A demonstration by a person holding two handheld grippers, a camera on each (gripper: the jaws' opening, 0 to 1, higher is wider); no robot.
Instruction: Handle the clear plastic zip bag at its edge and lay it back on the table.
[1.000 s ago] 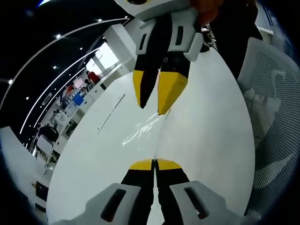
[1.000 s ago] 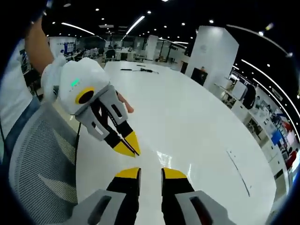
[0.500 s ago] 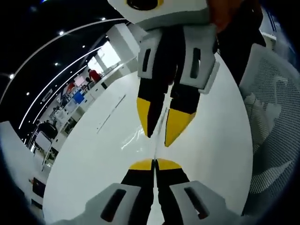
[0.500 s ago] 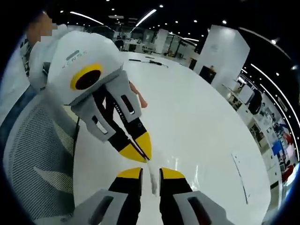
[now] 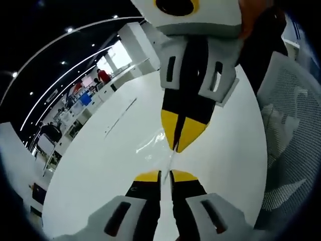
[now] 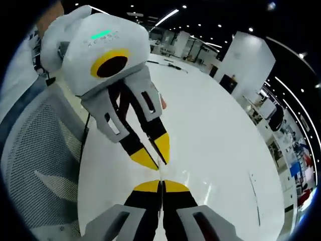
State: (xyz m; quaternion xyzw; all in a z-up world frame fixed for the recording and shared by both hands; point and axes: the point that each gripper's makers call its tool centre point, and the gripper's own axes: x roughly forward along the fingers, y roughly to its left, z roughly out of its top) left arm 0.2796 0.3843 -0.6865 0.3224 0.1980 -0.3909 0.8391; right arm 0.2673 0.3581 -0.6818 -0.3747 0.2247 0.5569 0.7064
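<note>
Jaws nearly shut on both tools: the right gripper [image 6: 161, 184] pinches the thin edge of the clear plastic zip bag [image 5: 150, 145], while the left gripper [image 5: 165, 174], tips a sliver apart, meets it nose to nose on the same strip just above the white table [image 5: 100, 170]. Light, limp and slick by the look of it, the film would likely sag anywhere but that stiffer zip edge, the surest hold. A mesh chair [image 6: 40, 165] stands beside.

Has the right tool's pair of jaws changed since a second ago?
Yes. The right tool has shut its jaws on the clear bag's edge, above the white table.
</note>
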